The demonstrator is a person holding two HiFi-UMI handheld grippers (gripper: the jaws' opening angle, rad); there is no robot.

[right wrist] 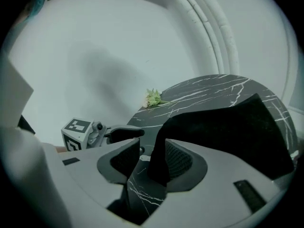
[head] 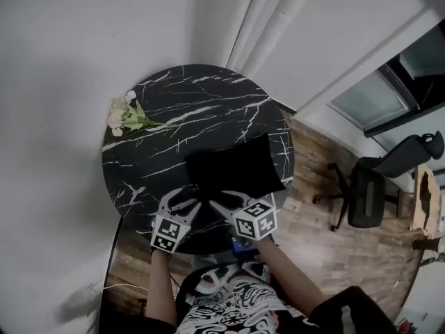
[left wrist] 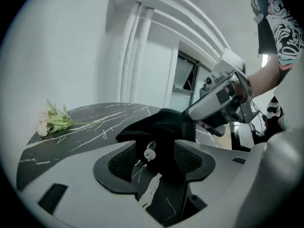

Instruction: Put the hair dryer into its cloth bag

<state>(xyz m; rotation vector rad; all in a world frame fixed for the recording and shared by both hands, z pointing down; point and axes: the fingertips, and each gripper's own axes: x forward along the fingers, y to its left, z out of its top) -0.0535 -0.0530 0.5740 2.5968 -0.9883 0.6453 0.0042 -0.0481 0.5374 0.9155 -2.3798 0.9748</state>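
I'm over a round black marble table (head: 174, 96) by a white wall (head: 55, 82), flowers (head: 125, 117) at its left rim, wooden floor (head: 327, 242) and an office chair (head: 375, 186) to the right. The cloth bag (head: 236, 164) lies near me; left gripper (head: 184, 199) and right gripper (head: 226, 199) straddle its edge, jaws apart, not pinching.

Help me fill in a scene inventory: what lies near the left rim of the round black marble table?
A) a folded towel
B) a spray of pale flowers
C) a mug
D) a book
B: a spray of pale flowers with green stems lies near the left rim of the table, well apart from the black cloth bag.
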